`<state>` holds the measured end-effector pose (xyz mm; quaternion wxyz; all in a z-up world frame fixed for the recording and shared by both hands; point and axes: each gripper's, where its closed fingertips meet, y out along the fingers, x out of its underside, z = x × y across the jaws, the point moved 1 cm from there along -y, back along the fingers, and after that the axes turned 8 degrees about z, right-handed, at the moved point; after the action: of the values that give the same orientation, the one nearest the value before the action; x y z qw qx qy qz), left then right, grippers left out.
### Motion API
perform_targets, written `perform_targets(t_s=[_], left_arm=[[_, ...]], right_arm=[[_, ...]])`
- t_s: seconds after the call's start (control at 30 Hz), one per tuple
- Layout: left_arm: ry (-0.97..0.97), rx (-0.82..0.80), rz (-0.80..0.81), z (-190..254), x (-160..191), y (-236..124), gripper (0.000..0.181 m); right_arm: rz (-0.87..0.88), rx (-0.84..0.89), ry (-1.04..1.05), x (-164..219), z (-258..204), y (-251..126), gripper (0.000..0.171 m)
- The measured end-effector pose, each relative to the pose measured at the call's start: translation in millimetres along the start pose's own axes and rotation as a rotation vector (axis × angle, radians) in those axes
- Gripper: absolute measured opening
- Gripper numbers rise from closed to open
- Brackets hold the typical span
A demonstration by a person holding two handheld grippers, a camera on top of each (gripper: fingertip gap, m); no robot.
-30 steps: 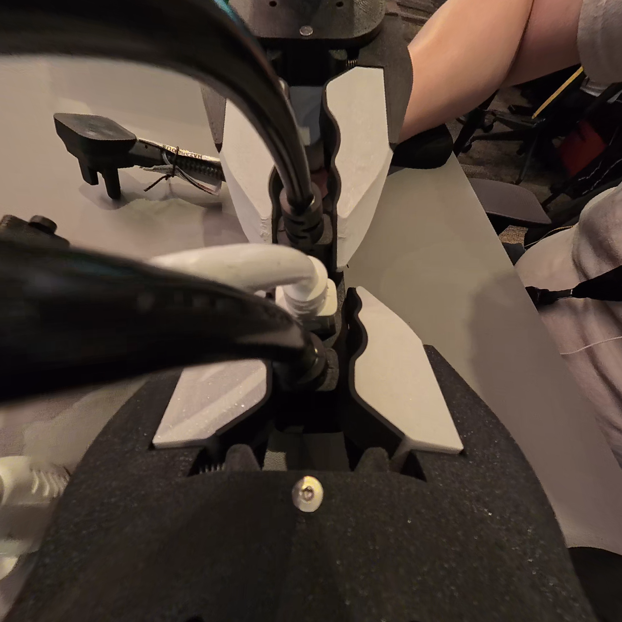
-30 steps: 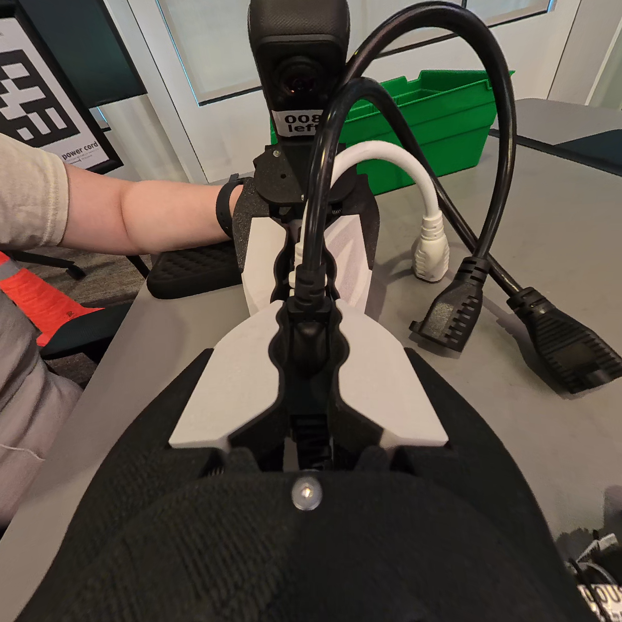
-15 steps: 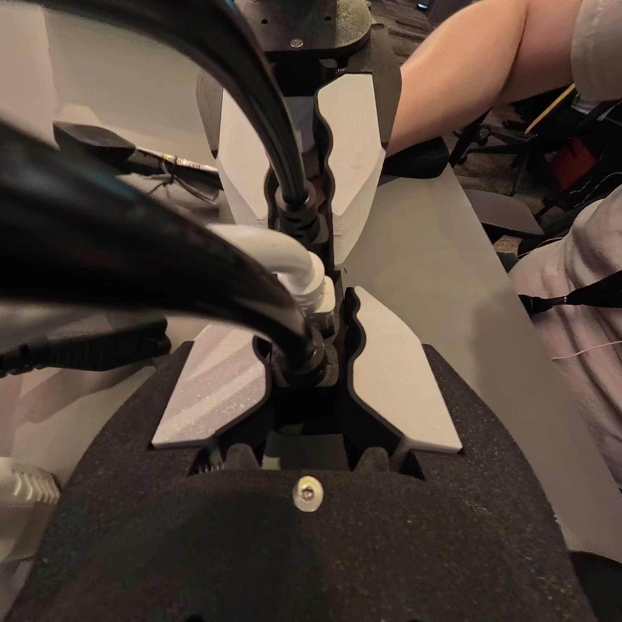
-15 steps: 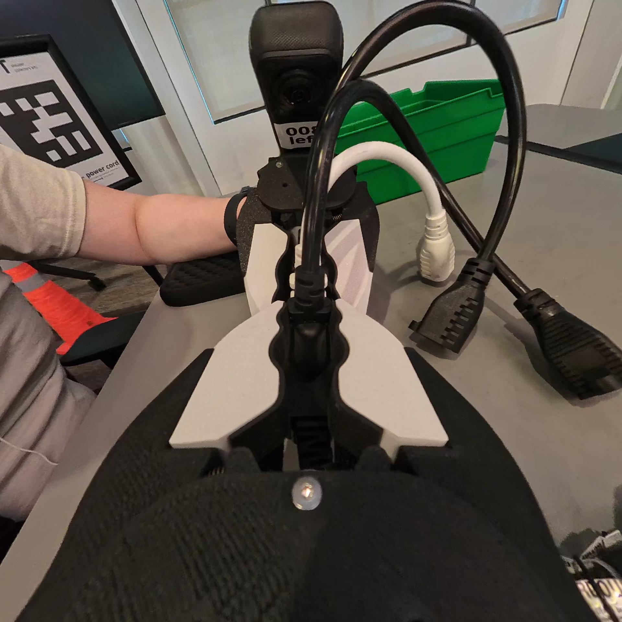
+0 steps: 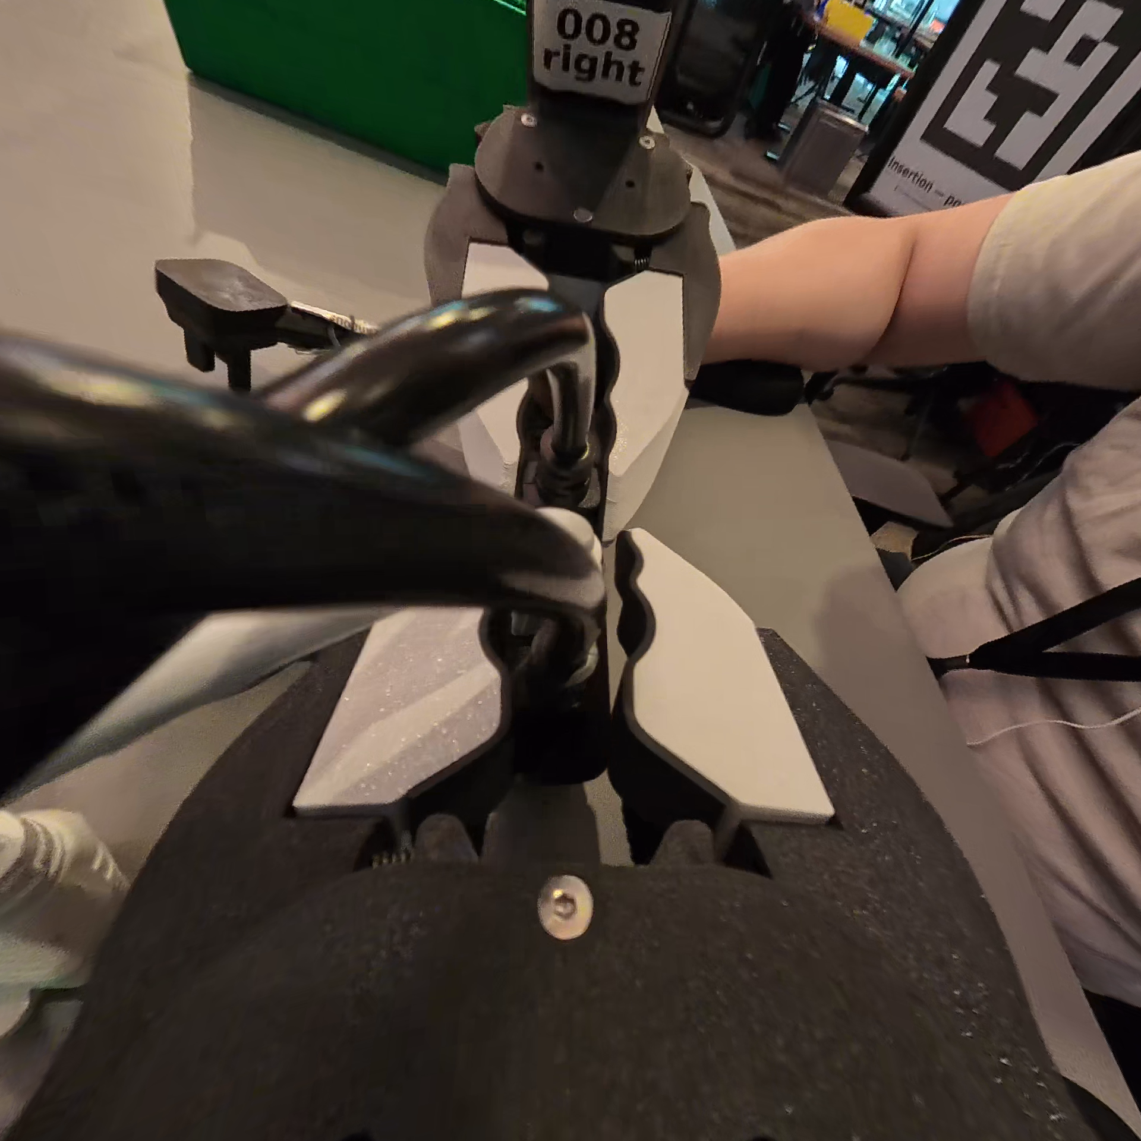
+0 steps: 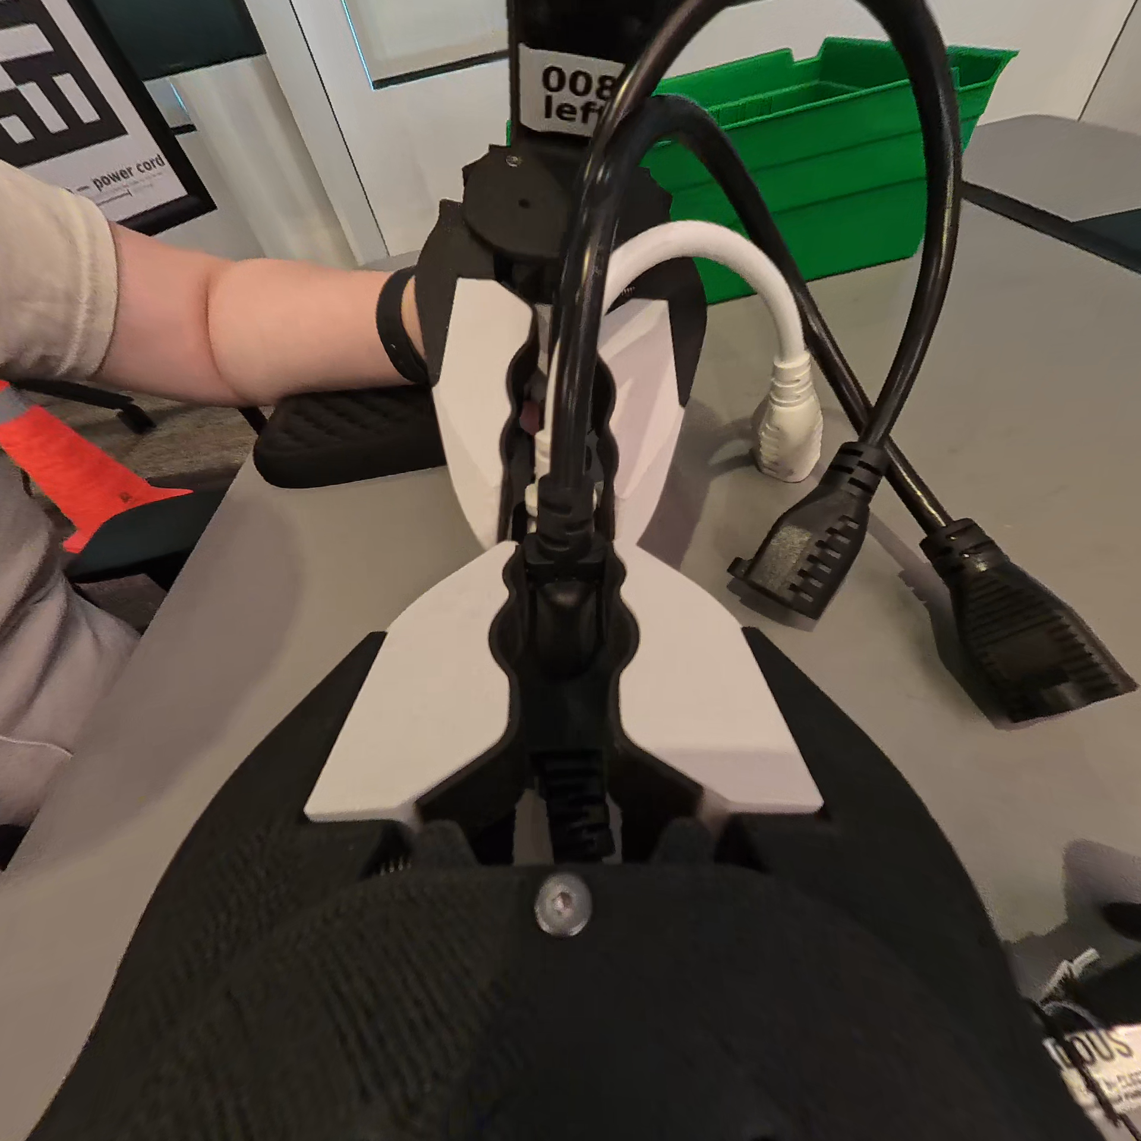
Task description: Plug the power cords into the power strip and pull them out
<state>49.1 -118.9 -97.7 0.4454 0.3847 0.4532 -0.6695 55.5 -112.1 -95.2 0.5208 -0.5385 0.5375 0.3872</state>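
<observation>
- The right gripper (image 6: 565, 617) is clamped on a black plug (image 6: 565, 596), its cord arching up and over to the right.
- The left gripper (image 5: 559, 623) faces it, jaws narrowly apart around black and white plugs; whether they pinch them I cannot tell.
- Three cord sockets, one white (image 6: 790, 426) and two black (image 6: 802, 543), lie on the grey table (image 6: 1019, 383) to the right.
- A green bin (image 6: 833, 154) stands at the far side.

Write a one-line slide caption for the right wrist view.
Right tongs clamp a black plug, facing the left tongs; loose cord ends rest on the grey table.
</observation>
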Motion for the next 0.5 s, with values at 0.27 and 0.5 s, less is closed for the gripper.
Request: perform_targets(t_s=[0.27,0.5], left_arm=[[-0.037,0.023,-0.017,-2.3,1.9,1.9,0.026],[0.030,-0.030,-0.065,-2.7,6.4,4.2,0.026]], right_arm=[[0.018,-0.020,0.136,-0.6,4.0,-1.3,0.022],[0.037,-0.033,0.244,-0.7,3.7,-1.0,0.021]])
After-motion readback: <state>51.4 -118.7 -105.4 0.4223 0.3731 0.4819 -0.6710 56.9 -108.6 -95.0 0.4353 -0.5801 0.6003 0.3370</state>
